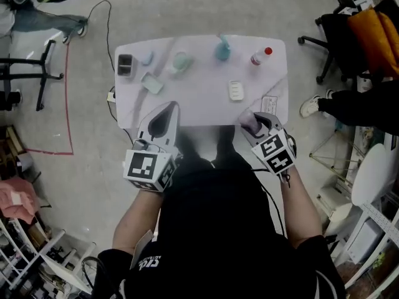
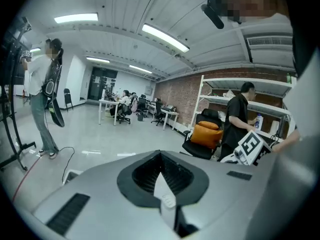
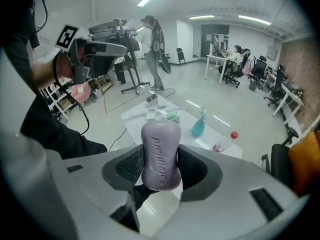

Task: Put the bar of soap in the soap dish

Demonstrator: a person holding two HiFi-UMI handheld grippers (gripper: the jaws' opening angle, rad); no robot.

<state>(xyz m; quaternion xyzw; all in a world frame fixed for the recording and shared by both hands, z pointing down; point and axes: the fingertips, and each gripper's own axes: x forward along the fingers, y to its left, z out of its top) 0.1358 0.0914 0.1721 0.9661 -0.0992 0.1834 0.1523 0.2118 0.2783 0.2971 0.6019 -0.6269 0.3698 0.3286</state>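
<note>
While the right gripper (image 3: 161, 160) clamps the purple soap (image 3: 160, 149) across its middle, near the table (image 1: 199, 108) edge (dish (image 1: 235, 90) just ahead), the bar looks hard, light and slick, so keep to its narrow sides. The left gripper (image 2: 160, 155) is closed, empty.

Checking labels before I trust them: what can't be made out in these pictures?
- Head view: print on the white card, too small.
- Head view: most of the bar of soap, covered by the right gripper.
- Left gripper view: the table top, hidden behind the left gripper.
</note>
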